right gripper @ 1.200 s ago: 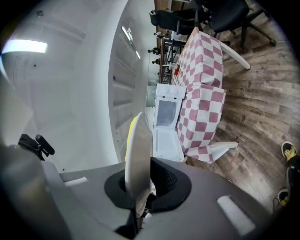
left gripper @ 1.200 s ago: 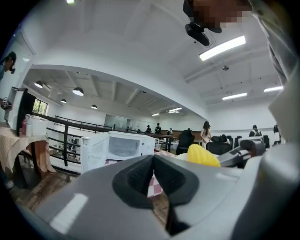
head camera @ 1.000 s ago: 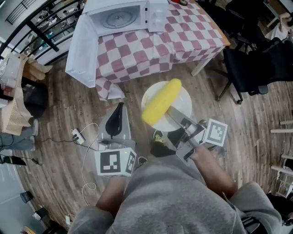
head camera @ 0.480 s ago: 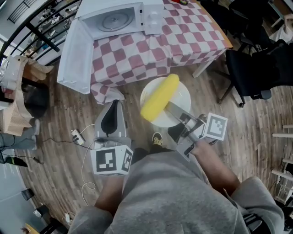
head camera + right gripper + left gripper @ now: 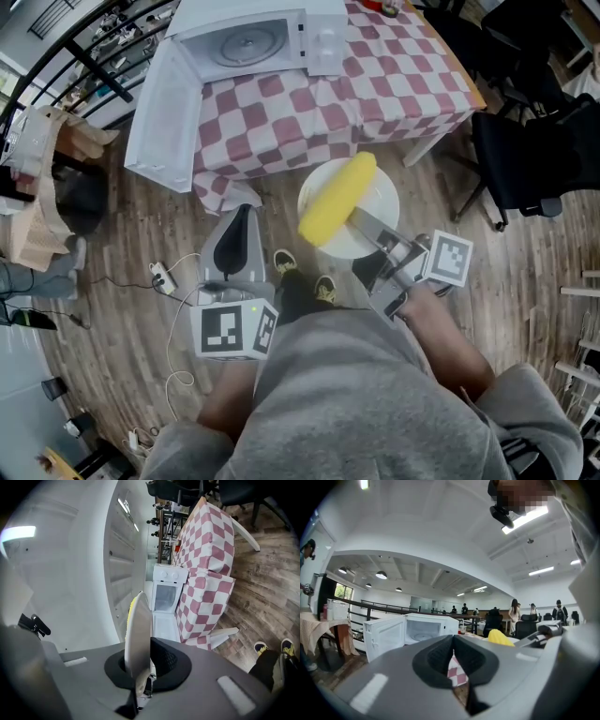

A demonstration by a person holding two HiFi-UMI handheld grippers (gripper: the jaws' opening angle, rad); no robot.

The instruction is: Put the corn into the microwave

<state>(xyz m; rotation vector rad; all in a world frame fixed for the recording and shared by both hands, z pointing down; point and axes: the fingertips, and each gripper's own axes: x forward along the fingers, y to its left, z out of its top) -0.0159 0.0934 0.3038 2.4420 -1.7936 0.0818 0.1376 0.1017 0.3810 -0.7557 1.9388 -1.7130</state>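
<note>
The right gripper (image 5: 364,223) clamps its fingers on the plate (image 5: 377,194) — corn (image 5: 337,199) atop; left gripper (image 5: 240,215) fingers seemingly together.

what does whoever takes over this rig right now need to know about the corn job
Right gripper: shut on the rim of the white plate, held about level over the floor.
Left gripper: shut, nothing in it, beside the plate.
Corn: lying on the plate, near the edge of the checkered table.
Microwave: on the table, door swung wide open, nothing inside but the turntable.
Done: door open, plate with corn picked up and brought close to the table.
Left: carry the plate over the table, put the corn into the microwave, let go. The person is standing short of it.
</note>
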